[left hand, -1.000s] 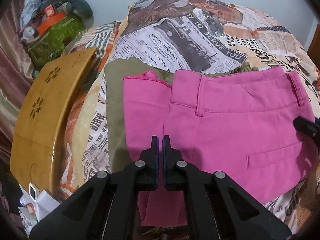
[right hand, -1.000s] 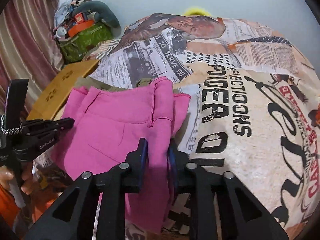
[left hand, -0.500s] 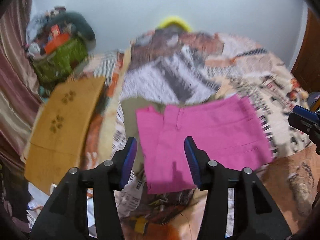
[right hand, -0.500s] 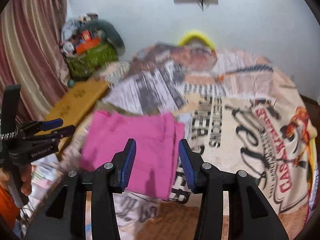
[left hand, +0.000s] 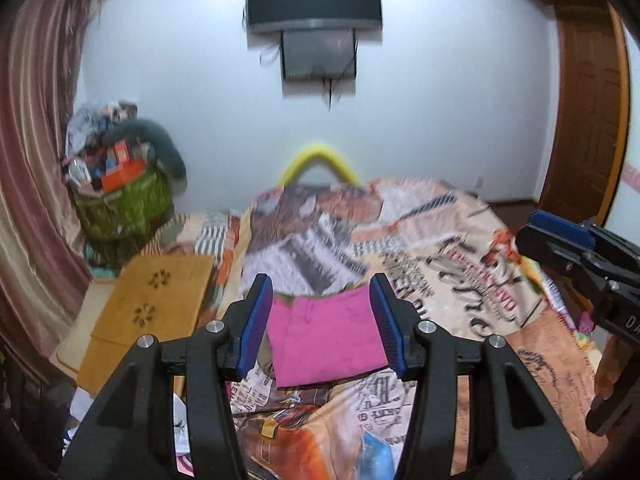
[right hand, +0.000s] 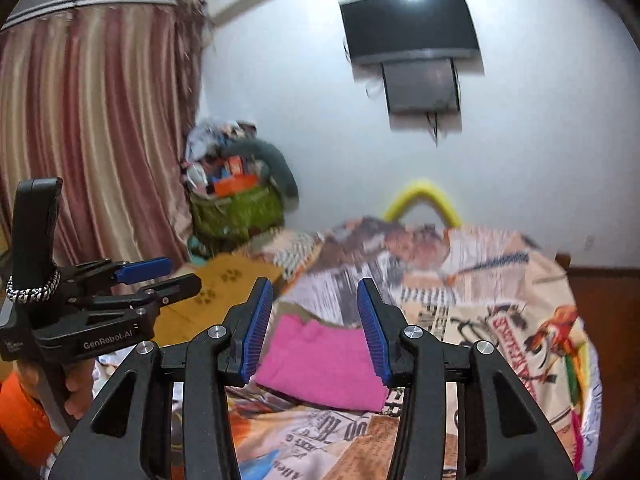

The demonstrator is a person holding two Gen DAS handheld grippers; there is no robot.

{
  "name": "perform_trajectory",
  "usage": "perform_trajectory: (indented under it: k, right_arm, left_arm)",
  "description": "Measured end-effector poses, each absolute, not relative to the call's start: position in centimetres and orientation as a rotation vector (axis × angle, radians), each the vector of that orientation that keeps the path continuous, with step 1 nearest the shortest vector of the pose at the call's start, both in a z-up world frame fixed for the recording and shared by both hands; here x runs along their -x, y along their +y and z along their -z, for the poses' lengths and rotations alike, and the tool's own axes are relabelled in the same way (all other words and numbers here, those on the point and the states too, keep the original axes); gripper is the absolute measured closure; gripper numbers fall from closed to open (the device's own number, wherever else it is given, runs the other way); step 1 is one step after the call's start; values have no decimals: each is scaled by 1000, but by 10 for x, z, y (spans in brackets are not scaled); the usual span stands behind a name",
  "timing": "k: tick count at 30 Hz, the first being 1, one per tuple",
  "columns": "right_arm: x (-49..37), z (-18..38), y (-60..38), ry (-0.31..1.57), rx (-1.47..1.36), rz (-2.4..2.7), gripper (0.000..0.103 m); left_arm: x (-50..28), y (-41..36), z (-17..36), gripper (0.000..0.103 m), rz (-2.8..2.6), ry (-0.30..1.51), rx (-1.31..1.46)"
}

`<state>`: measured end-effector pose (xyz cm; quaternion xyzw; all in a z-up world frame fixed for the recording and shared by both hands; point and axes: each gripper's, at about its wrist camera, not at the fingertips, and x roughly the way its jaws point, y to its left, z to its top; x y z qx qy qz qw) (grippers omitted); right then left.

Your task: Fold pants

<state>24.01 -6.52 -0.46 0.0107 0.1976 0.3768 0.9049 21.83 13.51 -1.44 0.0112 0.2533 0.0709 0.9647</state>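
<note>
The pink pants [left hand: 324, 340] lie folded into a compact rectangle on the newspaper-print bedspread [left hand: 420, 248], flat and free of both grippers. A strip of olive cloth [left hand: 280, 302] peeks out from under their far left edge. My left gripper [left hand: 320, 292] hangs high above the bed, open, with nothing between its blue pads. In the right wrist view the pink pants [right hand: 320, 364] sit far below my right gripper [right hand: 314, 292], which is also open with nothing in it. Each gripper shows in the other's view: the right gripper [left hand: 560, 240] at the right edge, the left gripper [right hand: 160, 276] at the left.
A wooden lap table [left hand: 152, 304] rests on the bed's left side. Behind it a stuffed green bag [left hand: 120, 208] stands by the striped curtain [right hand: 92, 140]. A television [left hand: 314, 0] hangs on the far wall, and a wooden door [left hand: 588, 100] is at the right.
Both grippers let go of the pink pants, opened, and rose well up and back from the bed. The pants now lie folded far below, and the wall and television have come into view.
</note>
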Motion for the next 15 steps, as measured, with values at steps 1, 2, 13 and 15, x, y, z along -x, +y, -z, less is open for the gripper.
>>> perform_trajectory:
  k: [1, 2, 13, 15]
  right_arm:
    - [-229, 0, -69, 382, -25, -777, 63]
    - [-218, -4, -73, 357, -28, -777, 63]
    - [-127, -24, -108, 188, -40, -720, 63]
    - [-118, -26, -110, 173, -32, -710, 63]
  left_arm:
    - [-203, 129, 7, 53, -139, 483, -25]
    - [-191, 125, 1, 53, -140, 459, -27]
    - [-81, 96, -29, 51, -178, 273, -37]
    - [-65, 94, -31, 47, -175, 254, -20]
